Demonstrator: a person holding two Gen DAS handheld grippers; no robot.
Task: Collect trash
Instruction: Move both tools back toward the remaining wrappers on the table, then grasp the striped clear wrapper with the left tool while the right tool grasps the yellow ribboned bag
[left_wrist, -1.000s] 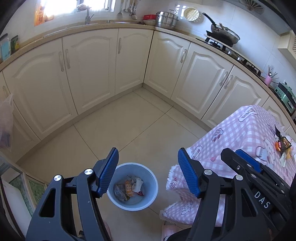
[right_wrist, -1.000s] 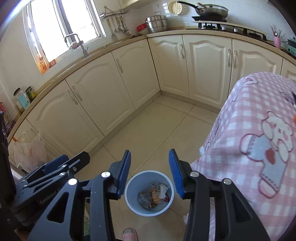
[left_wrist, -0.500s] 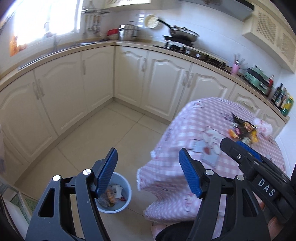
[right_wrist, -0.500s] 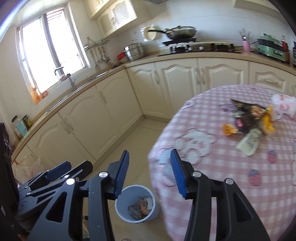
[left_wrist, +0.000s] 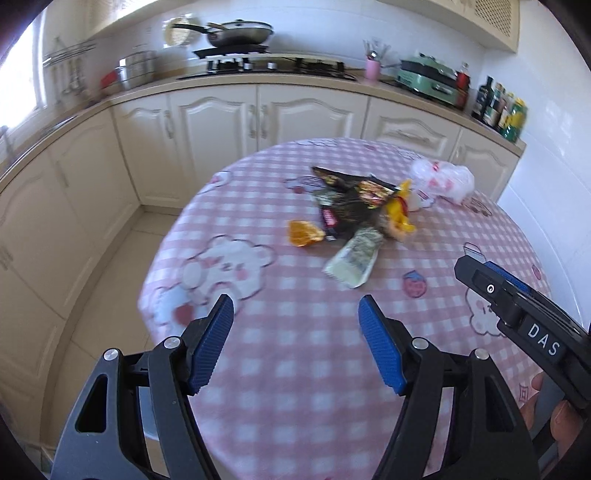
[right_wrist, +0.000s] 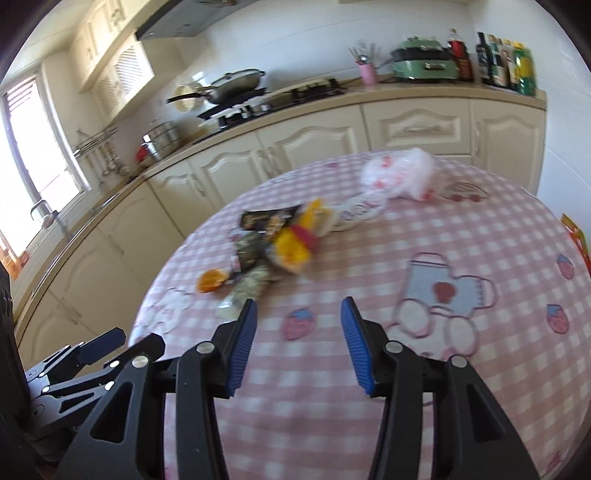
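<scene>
Near the middle of the pink-checked counter (left_wrist: 295, 332), toward its far edge, lies the trash pile (left_wrist: 354, 210) of wrappers. Left gripper (left_wrist: 295, 347) and right gripper (right_wrist: 297, 341) hang short of it, both released and empty. This looks like the approach step; next, one gripper must reach forward, straddle a wrapper such as the pale packet (left_wrist: 352, 260), and close.

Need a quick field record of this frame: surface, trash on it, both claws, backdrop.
surface: round table with pink checked cloth
trash: black snack wrappers, crumpled orange wrapper, pale flat packet, yellow wrapper, all clustered mid-table
apart: crumpled white plastic bag, toward the far edge
left claw: open, empty, above the cloth
right claw: open, empty, above the cloth
backdrop: cream cabinets, frying pan on the hob
</scene>
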